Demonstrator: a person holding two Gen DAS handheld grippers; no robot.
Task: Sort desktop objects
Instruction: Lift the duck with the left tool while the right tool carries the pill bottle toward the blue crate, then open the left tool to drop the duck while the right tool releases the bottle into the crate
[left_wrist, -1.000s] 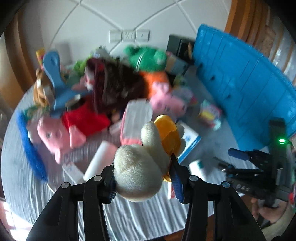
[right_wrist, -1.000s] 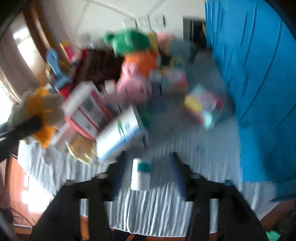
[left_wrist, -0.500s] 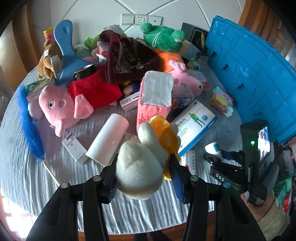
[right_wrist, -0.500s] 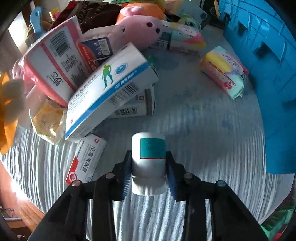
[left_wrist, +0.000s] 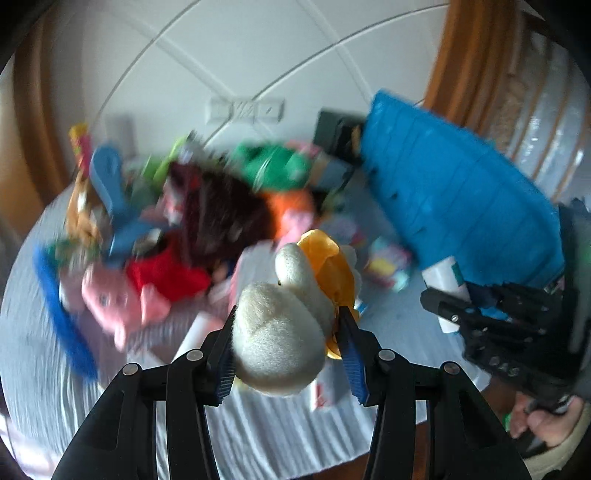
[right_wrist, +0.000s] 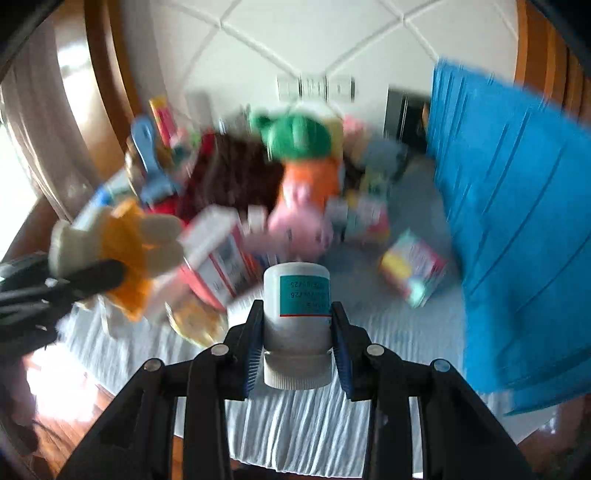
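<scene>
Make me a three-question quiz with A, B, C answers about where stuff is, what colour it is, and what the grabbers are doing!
1. Where is the big blue plastic crate?
A. right side of the table
B. left side
C. under the table

2. What colour is the label on the white plastic pill bottle?
A. purple
B. teal
C. black

3. What is the left hand-held gripper doing?
A. hanging open and empty
B. squeezing a cream plush duck toy with an orange bill
C. holding a spoon

Answers:
1 A, the crate fills the right side of both views.
2 B, a teal band with a red line wraps the bottle, which the right hand-held gripper holds.
3 B, the blue pads press into both sides of the duck, held above the table.
</scene>
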